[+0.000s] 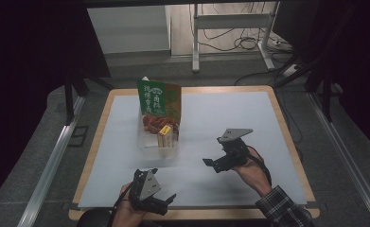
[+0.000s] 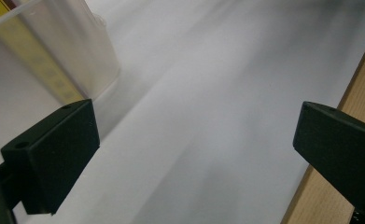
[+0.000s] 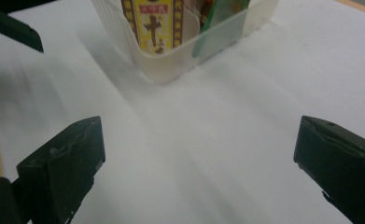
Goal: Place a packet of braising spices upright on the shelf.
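Standing mid-table, the clear bin (image 1: 157,145) holds a green packet (image 1: 159,99) and yellow box (image 1: 165,135); both the left gripper (image 1: 166,201) and right gripper (image 1: 210,164) gape empty nearby on the white sheet (image 1: 220,113).

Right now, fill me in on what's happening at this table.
A person holds a two-jaw gripper in each hand over a white sheet on a wooden table. Both the left gripper and the right gripper are open and hold nothing. Ahead of them stands a clear plastic bin holding a green snack packet, a red packet and a yellow box. Neither gripper touches it.
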The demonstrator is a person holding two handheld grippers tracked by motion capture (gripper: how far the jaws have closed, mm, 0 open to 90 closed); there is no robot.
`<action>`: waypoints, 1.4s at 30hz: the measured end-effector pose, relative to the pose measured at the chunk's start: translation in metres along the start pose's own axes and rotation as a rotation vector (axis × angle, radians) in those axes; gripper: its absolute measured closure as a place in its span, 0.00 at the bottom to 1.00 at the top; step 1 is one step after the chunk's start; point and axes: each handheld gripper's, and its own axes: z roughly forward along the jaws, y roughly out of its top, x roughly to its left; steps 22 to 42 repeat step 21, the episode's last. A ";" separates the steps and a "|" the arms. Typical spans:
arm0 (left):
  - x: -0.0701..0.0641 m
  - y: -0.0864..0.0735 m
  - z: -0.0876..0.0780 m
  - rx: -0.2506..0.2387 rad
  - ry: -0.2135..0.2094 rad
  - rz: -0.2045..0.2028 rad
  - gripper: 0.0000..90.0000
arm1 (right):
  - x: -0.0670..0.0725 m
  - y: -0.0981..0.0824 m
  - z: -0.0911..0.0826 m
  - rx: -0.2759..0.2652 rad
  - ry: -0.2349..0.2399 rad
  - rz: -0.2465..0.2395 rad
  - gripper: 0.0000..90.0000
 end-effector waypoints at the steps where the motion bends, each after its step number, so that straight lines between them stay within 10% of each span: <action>1: 0.000 0.000 0.000 0.000 0.000 0.000 0.00 | 0.000 -0.003 -0.002 0.003 -0.006 0.000 0.02; 19: 0.003 -0.002 0.003 0.032 0.005 -0.028 0.01 | -0.012 -0.054 -0.021 0.065 -0.089 0.029 0.01; 42: 0.004 -0.001 0.003 0.034 0.010 -0.040 0.01 | -0.014 -0.056 -0.021 0.066 -0.090 0.032 0.01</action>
